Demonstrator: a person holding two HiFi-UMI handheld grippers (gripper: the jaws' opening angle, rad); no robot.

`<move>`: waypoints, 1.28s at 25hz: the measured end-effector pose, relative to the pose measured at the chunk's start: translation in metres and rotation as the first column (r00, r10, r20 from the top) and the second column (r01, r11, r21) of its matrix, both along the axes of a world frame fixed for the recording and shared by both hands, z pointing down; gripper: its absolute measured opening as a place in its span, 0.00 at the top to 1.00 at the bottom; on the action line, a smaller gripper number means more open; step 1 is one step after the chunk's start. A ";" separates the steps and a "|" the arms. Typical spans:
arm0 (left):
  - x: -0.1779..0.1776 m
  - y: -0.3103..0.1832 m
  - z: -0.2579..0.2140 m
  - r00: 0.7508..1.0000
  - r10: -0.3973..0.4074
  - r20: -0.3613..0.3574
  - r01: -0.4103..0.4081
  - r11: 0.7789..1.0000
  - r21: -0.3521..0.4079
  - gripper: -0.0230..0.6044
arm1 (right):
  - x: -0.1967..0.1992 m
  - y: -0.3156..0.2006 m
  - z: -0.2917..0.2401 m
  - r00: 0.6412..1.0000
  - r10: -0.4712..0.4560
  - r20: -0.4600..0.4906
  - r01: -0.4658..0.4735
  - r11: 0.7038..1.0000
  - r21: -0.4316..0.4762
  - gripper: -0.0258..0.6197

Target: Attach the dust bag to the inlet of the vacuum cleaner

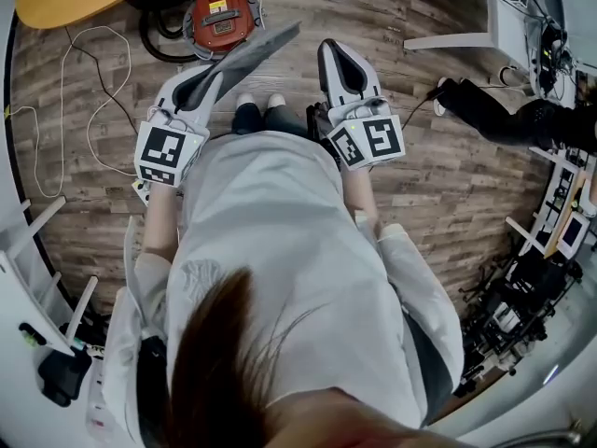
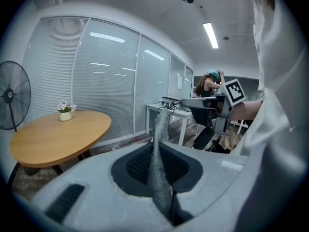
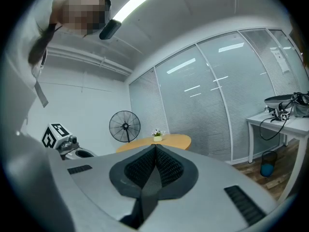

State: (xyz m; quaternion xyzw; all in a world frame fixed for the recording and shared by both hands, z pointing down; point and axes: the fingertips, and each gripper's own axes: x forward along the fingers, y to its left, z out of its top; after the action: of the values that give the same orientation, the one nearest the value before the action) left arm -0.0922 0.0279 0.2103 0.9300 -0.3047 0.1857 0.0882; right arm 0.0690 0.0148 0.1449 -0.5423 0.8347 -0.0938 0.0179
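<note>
Head view looks down over my white coat to the wooden floor (image 1: pixel 438 194), where the red vacuum cleaner (image 1: pixel 221 19) stands just beyond my feet, with its black hose (image 1: pixel 157 43) curling off its left side. My left gripper (image 1: pixel 203 84) sits on the near side of the vacuum cleaner and pinches the grey dust bag (image 1: pixel 254 52) by one end. The bag sticks out flat from the jaws and slants past the near rim of the vacuum cleaner towards its right side. It is raised off the floor and is not fixed to the machine; I cannot tell whether it touches it.

In the left gripper view the pads are pressed onto the bag (image 2: pixel 156 129), which rises edge-on as a thin mesh strip out of the left gripper (image 2: pixel 159 152).

My right gripper (image 1: pixel 338 54) is to the right of the vacuum cleaner and near it, beside my shoes. The right gripper view shows the right gripper (image 3: pixel 155 152) with its jaws pressed together and nothing between them.

A white cable (image 1: pixel 93 110) loops over the floor to the left of the vacuum cleaner.
</note>
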 end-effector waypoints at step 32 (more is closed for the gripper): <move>0.072 0.026 0.084 0.854 0.389 0.344 -0.390 0.918 -0.069 0.91 | -0.070 0.030 0.148 0.169 -0.794 -0.584 0.630 0.543 -0.556 0.78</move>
State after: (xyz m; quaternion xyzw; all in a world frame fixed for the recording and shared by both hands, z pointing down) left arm -0.0203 0.0535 0.2941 0.9242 -0.1213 0.3620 -0.0086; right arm -0.0011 0.0447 0.2930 -0.0633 0.8871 0.0824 -0.4498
